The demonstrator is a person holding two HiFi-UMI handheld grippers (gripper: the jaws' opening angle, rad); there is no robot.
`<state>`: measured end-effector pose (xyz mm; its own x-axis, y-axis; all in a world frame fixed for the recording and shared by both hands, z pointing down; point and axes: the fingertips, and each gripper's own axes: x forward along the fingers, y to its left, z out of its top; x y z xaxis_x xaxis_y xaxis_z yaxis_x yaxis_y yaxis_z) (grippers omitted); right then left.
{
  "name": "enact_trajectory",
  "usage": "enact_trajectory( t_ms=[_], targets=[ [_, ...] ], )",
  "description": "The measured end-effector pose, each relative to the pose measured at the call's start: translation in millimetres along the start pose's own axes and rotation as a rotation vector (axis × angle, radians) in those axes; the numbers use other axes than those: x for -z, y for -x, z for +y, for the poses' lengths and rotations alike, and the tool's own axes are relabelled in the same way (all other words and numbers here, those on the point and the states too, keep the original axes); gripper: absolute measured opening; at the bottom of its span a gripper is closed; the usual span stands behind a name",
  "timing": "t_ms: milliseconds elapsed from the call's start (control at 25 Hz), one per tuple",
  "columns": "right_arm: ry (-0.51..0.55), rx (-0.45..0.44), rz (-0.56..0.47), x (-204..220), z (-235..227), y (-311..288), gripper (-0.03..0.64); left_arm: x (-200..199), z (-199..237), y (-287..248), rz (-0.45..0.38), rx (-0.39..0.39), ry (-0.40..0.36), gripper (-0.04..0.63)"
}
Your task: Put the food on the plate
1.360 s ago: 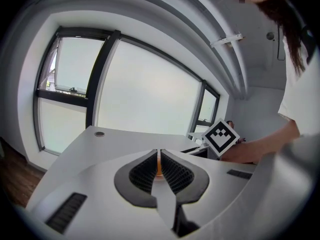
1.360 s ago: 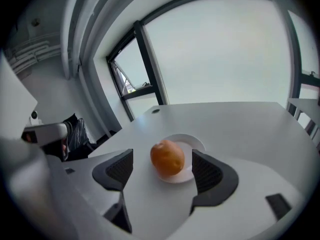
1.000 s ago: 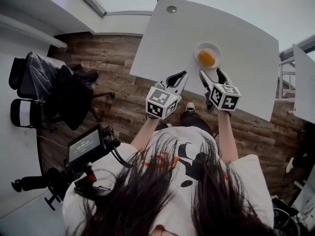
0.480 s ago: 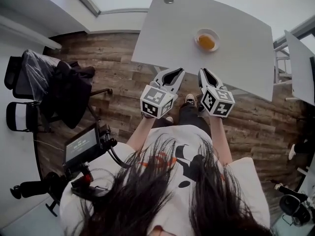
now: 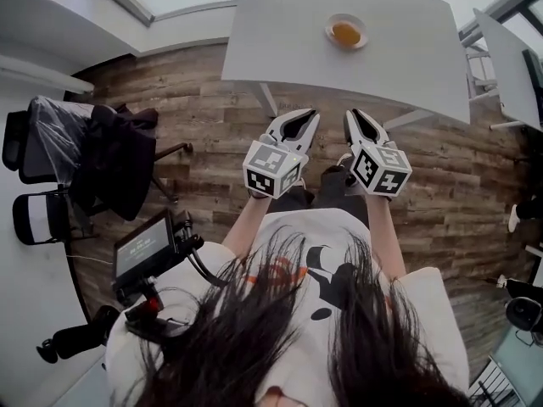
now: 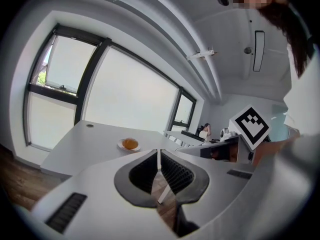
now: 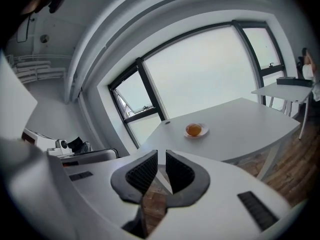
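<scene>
The round orange food (image 5: 345,33) lies on the plate (image 5: 328,26) on the counter (image 5: 280,41), with no clear long axis. The left tool (image 5: 310,115) and right tool (image 5: 349,114) are closed and empty.

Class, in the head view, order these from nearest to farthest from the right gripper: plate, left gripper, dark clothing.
1. The left gripper, close beside the right gripper, on its left.
2. The plate, ahead on the table.
3. The dark clothing, far off to the left.
</scene>
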<state>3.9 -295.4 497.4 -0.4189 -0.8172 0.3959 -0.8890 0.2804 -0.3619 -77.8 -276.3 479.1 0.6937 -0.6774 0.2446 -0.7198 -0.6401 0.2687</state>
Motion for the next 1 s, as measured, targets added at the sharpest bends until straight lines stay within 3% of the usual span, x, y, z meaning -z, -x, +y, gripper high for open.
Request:
enact_trajectory(
  t_ms=[240,560,1000],
  targets=[
    [-0.014,0.024,0.015,25,-3,26,0.058,12,-23,10,0.01,0.025,-0.007,0.006],
    [-0.014,-0.004,0.022,38,-8,59,0.058,13,-39,26,-0.034,-0.055,0.019,0.006],
    [-0.022,-0.088,0.024,72,-30,152,0.058,50,-144,45,-0.029,-0.109,0.017,0.006]
  ],
)
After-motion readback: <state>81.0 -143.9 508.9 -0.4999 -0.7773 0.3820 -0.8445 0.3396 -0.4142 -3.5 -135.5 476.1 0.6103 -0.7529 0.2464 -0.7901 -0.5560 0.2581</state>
